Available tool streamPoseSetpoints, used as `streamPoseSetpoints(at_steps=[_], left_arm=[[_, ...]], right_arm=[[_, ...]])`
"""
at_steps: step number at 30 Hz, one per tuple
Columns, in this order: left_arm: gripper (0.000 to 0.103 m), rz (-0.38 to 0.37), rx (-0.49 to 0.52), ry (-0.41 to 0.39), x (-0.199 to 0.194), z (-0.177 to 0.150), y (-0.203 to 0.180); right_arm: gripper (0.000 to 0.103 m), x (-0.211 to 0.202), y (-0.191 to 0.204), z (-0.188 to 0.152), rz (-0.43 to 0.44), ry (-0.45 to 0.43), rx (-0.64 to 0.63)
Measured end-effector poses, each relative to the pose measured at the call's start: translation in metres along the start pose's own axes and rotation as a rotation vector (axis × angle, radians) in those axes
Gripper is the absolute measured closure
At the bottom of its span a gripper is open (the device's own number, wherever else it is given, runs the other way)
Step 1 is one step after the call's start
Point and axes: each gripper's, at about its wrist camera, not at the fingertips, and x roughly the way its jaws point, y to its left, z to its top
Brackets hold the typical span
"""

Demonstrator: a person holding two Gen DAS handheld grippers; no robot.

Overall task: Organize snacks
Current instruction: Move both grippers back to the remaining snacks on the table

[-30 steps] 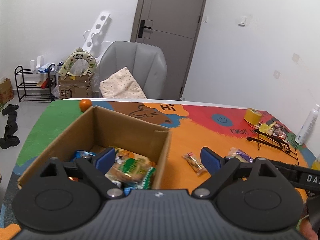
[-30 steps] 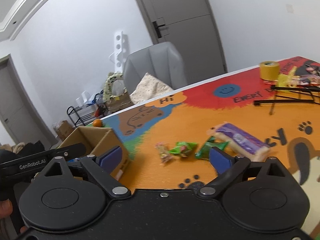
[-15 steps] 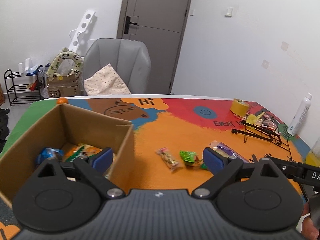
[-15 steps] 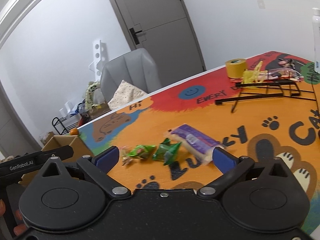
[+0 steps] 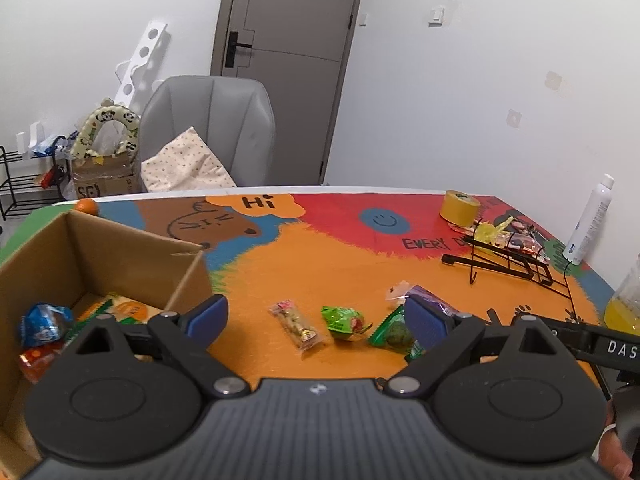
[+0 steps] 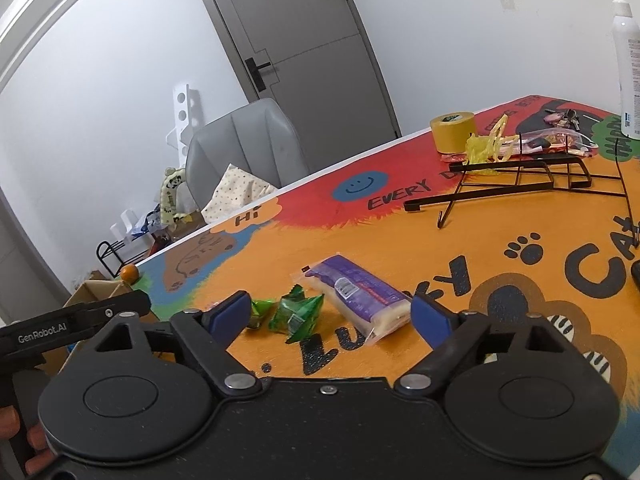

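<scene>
we hold a gripper in each hand over a bright painted table point(image 5: 320, 264). the left gripper point(image 5: 316, 316) has its blue pads spread wide and closing a little, with nothing pinched; between and beyond its fingers lie a clear candy pack point(image 5: 298, 328) and a green snack point(image 5: 344, 322), flat on the orange paint and apart from each other. just right of them a second green snack point(image 5: 394, 330) sits partly behind the right pad, and a purple pack point(image 5: 430, 300) shows behind that pad too. to the left stands an open box point(image 5: 120, 248), with a blue packet point(image 5: 44, 324), an orange one and other wrappers on its floor; a small orange point(image 5: 87, 207) sits on the table behind it. the right gripper point(image 6: 330, 314) is also spread, its jaws closing, with nothing touching the pads. in its view the purple pack point(image 6: 356, 292) lies just ahead, nearer the right pad, with a green snack point(image 6: 298, 314) beside it and another green one point(image 6: 260, 312) half hidden by the left pad. further back on the table are a yellow tape roll point(image 6: 452, 130), a black wire rack point(image 6: 516, 182) lying flat, a yellow bag point(image 6: 486, 148) and a white bottle point(image 6: 628, 64). a grey chair point(image 5: 208, 128) and a door point(image 5: 288, 72) stand behind the table.
</scene>
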Motion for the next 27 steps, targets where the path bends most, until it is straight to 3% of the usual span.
streamPoseSetpoints(at_steps=[6, 16, 27], left_arm=[[0.015, -0.010, 0.008, 0.023, 0.022, -0.001, -0.010], [0.037, -0.016, 0.016, 0.092, 0.066, -0.007, -0.022], [0.041, -0.007, 0.019, 0.137, 0.103, -0.009, -0.027]], right_arm=[[0.029, 0.017, -0.012, 0.003, -0.007, 0.023, 0.005], [0.035, 0.049, -0.031, 0.008, -0.004, 0.060, 0.024], [0.036, 0.077, -0.030, 0.011, 0.010, 0.094, 0.002]])
